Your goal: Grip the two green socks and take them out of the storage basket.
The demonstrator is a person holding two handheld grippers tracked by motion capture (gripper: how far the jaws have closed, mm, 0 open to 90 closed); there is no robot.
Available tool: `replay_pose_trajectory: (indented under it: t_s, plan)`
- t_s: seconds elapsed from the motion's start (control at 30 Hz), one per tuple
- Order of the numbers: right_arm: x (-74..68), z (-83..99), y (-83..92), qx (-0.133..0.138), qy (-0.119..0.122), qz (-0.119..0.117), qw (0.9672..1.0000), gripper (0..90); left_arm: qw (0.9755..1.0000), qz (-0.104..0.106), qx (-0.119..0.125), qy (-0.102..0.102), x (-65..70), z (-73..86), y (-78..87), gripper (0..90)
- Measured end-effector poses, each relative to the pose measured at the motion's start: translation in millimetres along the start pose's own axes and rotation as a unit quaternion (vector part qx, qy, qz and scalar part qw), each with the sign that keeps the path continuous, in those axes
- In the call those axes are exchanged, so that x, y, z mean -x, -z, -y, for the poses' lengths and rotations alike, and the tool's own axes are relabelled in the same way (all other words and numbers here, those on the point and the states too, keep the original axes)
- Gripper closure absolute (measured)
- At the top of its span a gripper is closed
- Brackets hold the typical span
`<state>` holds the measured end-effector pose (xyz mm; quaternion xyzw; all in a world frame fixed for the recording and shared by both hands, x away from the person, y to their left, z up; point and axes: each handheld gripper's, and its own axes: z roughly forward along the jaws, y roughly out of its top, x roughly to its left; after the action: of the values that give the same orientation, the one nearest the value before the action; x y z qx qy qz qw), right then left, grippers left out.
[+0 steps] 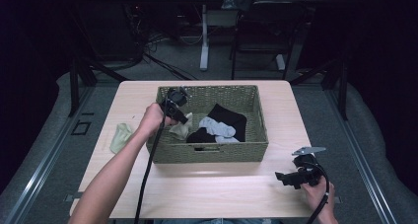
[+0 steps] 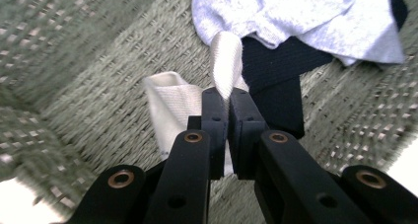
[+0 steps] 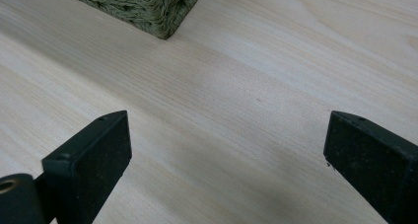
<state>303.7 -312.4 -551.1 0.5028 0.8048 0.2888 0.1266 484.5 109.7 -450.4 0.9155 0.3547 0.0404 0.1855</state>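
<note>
The left gripper (image 2: 227, 93), jaws clamped on only a thin fold of the cream sock (image 2: 173, 105) in the wicker basket (image 1: 212, 152), could let it slip free when lifted, while the right gripper (image 1: 291, 177) rests near right, jaws wide apart.

A basket (image 1: 212, 152) sits mid-table (image 1: 222, 194) with socks (image 1: 219, 128) inside; one sock (image 1: 120, 136) lies on the table near its left edge.

A dim lab or recording room: black curtains, floor cables (image 1: 148, 41), desk legs (image 1: 204, 36) beyond the wooden table (image 1: 207, 184).
</note>
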Motion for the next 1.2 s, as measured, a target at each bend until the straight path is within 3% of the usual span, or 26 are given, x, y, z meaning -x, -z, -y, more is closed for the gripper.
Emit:
replay_pose_trajectory:
  t_s: [0.67, 0.93, 1.2]
  plan:
    - [-0.3, -0.1, -0.6, -0.003, 0.002, 0.001, 1.0, 3.6, 0.9989, -0.014, 0.045, -0.01, -3.0, -8.5, 73.0, 86.9]
    - [-0.1, 0.1, -0.8, -0.004, 0.001, 0.0, 1.0, 3.6, 0.9972, -0.029, 0.068, -0.013, -2.9, -15.8, 109.2, 86.8]
    - [-0.1, 0.2, -1.2, -0.003, -0.001, -0.002, 1.0, 3.2, 0.9949, -0.042, 0.091, -0.007, -9.0, -13.0, 144.6, 86.8]
